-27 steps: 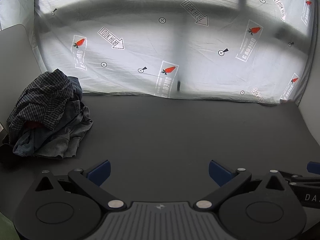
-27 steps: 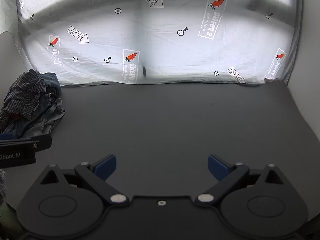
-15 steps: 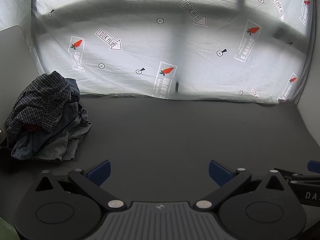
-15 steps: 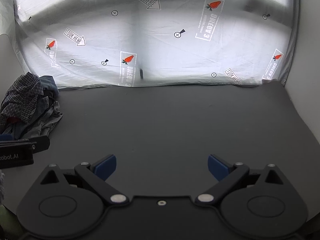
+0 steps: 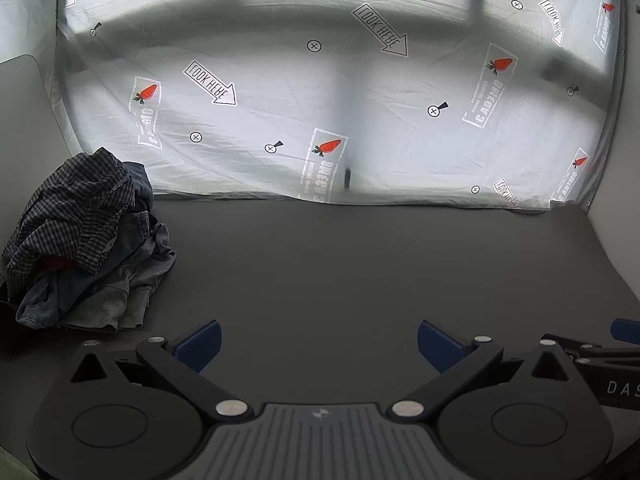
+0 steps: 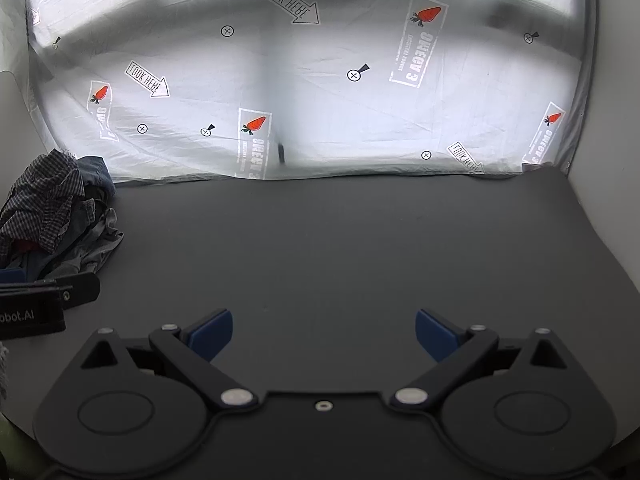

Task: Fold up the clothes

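Observation:
A heap of crumpled clothes [image 5: 84, 240] lies at the far left of the dark table [image 5: 360, 264], with a dark checked shirt on top and grey and blue garments under it. It also shows in the right wrist view [image 6: 56, 216]. My left gripper [image 5: 318, 340] is open and empty, low over the table, to the right of the heap. My right gripper [image 6: 324, 334] is open and empty over the bare table [image 6: 340, 248]. The left gripper's body shows at the left edge of the right wrist view [image 6: 36, 304].
A translucent plastic sheet [image 5: 340, 112] printed with carrots and arrows hangs along the back edge of the table. Pale walls [image 5: 616, 240] stand at the left and right sides. The right gripper's side shows at the right edge of the left wrist view [image 5: 600, 360].
Both views have shifted slightly, and the clothes heap sits a little further left and lower in each. Both grippers stay open and empty.

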Demonstrator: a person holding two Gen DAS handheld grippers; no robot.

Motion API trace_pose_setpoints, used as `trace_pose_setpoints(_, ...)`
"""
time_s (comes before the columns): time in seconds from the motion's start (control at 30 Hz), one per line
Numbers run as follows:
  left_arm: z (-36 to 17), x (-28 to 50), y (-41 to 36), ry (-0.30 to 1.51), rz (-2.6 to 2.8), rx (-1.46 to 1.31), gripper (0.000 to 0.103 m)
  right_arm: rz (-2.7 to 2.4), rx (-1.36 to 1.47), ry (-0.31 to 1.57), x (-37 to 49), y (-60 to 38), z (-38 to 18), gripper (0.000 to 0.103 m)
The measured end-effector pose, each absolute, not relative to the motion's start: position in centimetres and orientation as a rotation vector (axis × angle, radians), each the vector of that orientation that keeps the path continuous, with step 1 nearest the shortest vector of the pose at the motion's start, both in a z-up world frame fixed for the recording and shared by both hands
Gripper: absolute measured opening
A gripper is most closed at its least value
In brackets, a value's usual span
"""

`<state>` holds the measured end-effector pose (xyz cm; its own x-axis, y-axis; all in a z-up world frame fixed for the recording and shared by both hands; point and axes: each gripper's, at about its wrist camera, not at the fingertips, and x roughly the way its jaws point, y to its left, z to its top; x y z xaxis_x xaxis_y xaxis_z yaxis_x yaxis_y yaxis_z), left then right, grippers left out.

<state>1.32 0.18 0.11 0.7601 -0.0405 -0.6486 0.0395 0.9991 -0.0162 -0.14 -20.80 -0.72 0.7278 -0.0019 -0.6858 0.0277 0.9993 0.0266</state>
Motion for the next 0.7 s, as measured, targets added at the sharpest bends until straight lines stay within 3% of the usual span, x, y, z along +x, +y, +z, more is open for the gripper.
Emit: trace_pose_setpoints(0.7, -0.01, 1.04, -0.16, 0.718, -0.059, -0.01, 0.103, -0.006, 0.034, 0.762, 0.31, -21.06, -0.2, 0.099)
